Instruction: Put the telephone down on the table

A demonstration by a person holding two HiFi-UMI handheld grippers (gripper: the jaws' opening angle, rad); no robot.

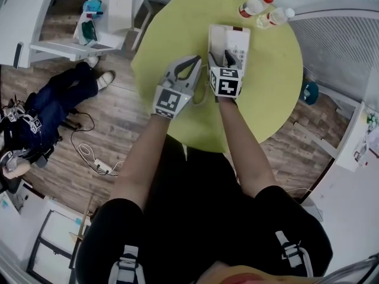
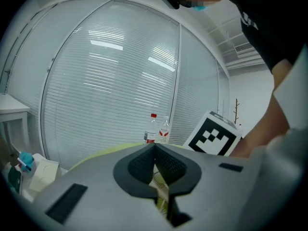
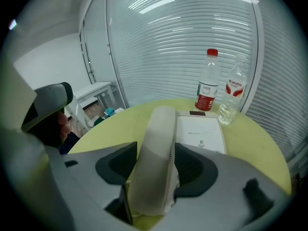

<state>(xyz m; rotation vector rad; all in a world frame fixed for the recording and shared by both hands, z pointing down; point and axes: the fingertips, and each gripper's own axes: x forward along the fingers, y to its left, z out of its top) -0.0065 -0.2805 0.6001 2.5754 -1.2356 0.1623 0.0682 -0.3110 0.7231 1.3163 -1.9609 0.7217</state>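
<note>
A white telephone base (image 1: 238, 39) (image 3: 201, 134) lies on the round yellow-green table (image 1: 172, 34). Its pale handset (image 3: 156, 148) rests along the base's left side. My right gripper (image 1: 221, 57) (image 3: 155, 170) is open, one jaw on each side of the handset's near end, and I cannot see the pads pressing on it. My left gripper (image 1: 194, 60) (image 2: 154, 148) hovers just left of the phone. Its jaws meet at the tips and hold nothing.
Two water bottles (image 1: 254, 6) (image 1: 275, 16) stand at the table's far edge, behind the phone (image 3: 208, 81). A white desk (image 1: 112, 10) stands at the left, where a person (image 1: 53, 105) sits on the wooden floor beside loose cables (image 1: 95, 158).
</note>
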